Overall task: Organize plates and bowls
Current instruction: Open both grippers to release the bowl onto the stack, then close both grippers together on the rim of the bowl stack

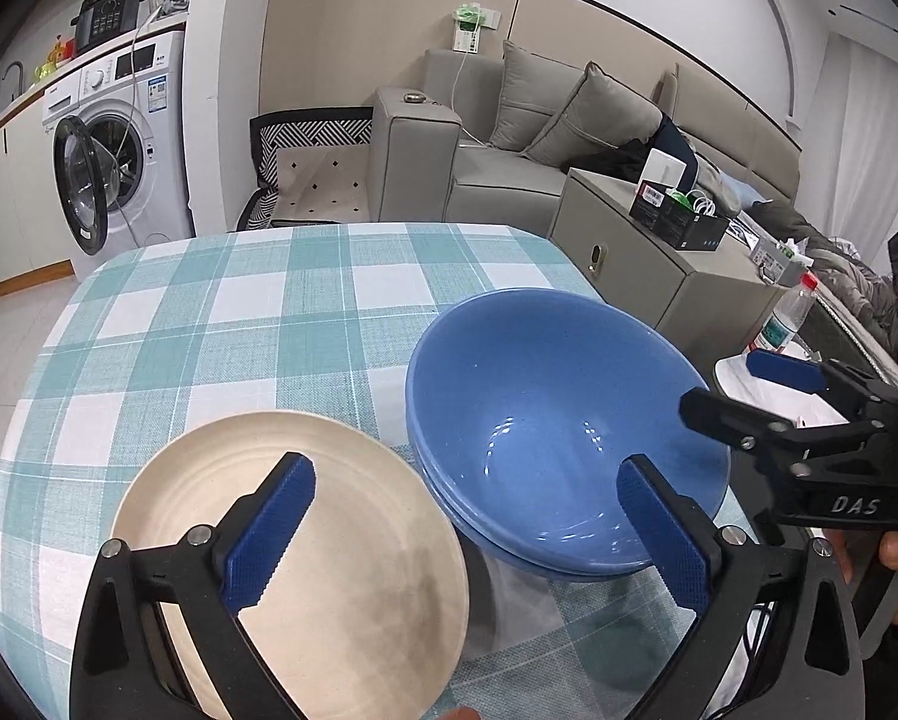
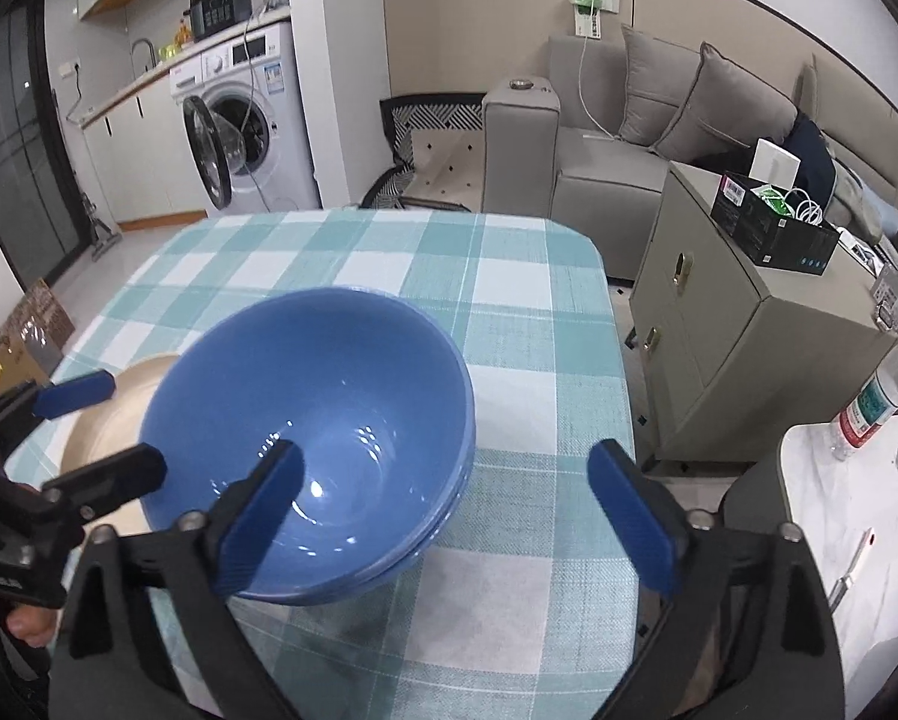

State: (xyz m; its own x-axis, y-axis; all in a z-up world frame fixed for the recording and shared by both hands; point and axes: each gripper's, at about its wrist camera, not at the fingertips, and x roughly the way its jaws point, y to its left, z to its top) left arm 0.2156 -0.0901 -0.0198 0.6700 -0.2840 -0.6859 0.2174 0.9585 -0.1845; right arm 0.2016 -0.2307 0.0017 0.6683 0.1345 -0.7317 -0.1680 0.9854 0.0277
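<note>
Blue bowls (image 1: pixel 545 420), two nested, sit on the checked tablecloth (image 1: pixel 239 324) w/ a cream plate (image 1: pixel 329 540) just beside them in my left wrist cam. Left gripper (image 1: pixel 467 540) is spread wide, nothing pinched. Right wrist cam: right gripper (image 2: pixel 449 516) also released, one finger (image 2: pixel 257 528) over the bowl stack (image 2: pixel 329 396), other over cloth (image 2: pixel 539 360). Plate (image 2: pixel 113 420) pokes out behind the bowls.

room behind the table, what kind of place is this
Most likely a small flat's combined living and kitchen area: a grey sofa sits behind the checked table, and a washing machine stands under a kitchen counter with a tap.
</note>
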